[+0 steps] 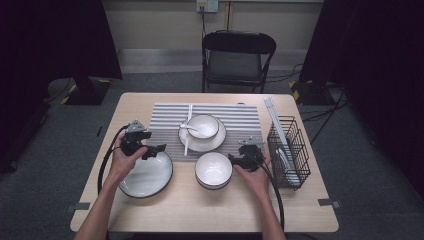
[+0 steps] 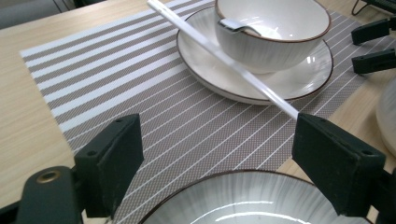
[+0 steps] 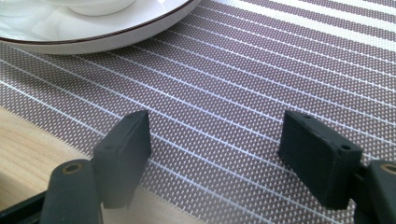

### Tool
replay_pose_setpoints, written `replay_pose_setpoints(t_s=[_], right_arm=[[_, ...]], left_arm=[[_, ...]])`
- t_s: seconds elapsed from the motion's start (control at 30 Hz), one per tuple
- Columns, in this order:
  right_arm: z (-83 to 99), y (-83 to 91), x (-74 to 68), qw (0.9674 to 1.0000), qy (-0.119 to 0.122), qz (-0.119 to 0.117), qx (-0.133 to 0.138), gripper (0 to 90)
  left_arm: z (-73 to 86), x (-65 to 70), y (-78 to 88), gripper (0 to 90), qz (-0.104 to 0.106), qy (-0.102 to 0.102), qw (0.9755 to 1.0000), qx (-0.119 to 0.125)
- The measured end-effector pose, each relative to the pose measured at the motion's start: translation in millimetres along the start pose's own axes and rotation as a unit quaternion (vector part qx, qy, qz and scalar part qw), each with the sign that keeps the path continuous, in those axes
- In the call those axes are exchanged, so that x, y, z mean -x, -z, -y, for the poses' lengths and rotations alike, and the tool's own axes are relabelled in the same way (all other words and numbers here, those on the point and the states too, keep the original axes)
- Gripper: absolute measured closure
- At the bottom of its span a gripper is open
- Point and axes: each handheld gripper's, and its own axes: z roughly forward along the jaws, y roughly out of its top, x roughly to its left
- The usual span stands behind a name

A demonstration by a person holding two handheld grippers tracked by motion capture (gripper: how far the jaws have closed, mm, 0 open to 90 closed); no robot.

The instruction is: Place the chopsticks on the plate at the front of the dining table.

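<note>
On the striped placemat (image 1: 165,120) a white saucer (image 1: 214,143) carries a bowl (image 1: 204,124) with a spoon (image 1: 192,130) in it. White chopsticks (image 1: 187,142) lie across the saucer's left edge. In front of the mat sit a dark-rimmed plate (image 1: 150,180) and a second bowl (image 1: 213,170). My left gripper (image 1: 159,148) is open above the far rim of the plate (image 2: 233,200), facing the chopstick (image 2: 224,58) and the bowl (image 2: 275,32). My right gripper (image 1: 234,159) stands open and empty just right of the front bowl, low over the placemat (image 3: 261,70) near the saucer (image 3: 116,32).
A black wire rack (image 1: 292,150) with white items stands at the table's right edge. A folding chair (image 1: 237,60) is behind the table. Bare wood lies along the front edge and the left side.
</note>
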Motion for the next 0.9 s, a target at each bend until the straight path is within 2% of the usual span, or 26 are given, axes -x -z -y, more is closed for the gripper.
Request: replay_pose_setpoints(t_s=[0.13,0.23,0.33,0.37,0.47,0.53,0.6,0.77,0.87,0.9], right_arm=[[0.0,0.0,0.0,1.0,0.0,0.0,0.0,24.5],[0.0,0.0,0.0,1.0,0.0,0.0,0.0,24.5],[0.0,0.0,0.0,1.0,0.0,0.0,0.0,24.5],[0.0,0.0,0.0,1.0,0.0,0.0,0.0,24.5],[0.0,0.0,0.0,1.0,0.0,0.0,0.0,24.5],[0.0,0.0,0.0,1.0,0.0,0.0,0.0,24.5],[0.0,0.0,0.0,1.0,0.0,0.0,0.0,24.5],[0.0,0.0,0.0,1.0,0.0,0.0,0.0,24.5],[0.0,0.0,0.0,1.0,0.0,0.0,0.0,24.5],[0.0,0.0,0.0,1.0,0.0,0.0,0.0,24.5]], left_arm=[[2.3,-4.5,5.3,16.0,0.0,0.004,1.0,0.004],[4.2,-8.3,10.6,15.9,0.006,0.002,1.0,0.006],[6.0,-13.2,17.0,15.9,0.015,-0.005,0.9997,0.019],[6.5,-15.2,18.7,15.8,0.012,-0.006,0.9997,0.022],[9.1,-21.4,21.2,15.9,-0.002,0.007,0.9997,0.024],[11.6,-26.7,23.4,16.2,0.001,0.012,0.9995,0.029],[14.5,-31.0,25.3,16.4,-0.014,0.011,0.9994,0.028],[23.0,-41.6,28.2,16.7,-0.031,0.023,0.999,0.023],[27.1,-47.3,29.3,16.7,-0.047,0.032,0.9982,0.02],[27.5,-48.1,29.5,16.9,-0.05,0.04,0.9977,0.021]])
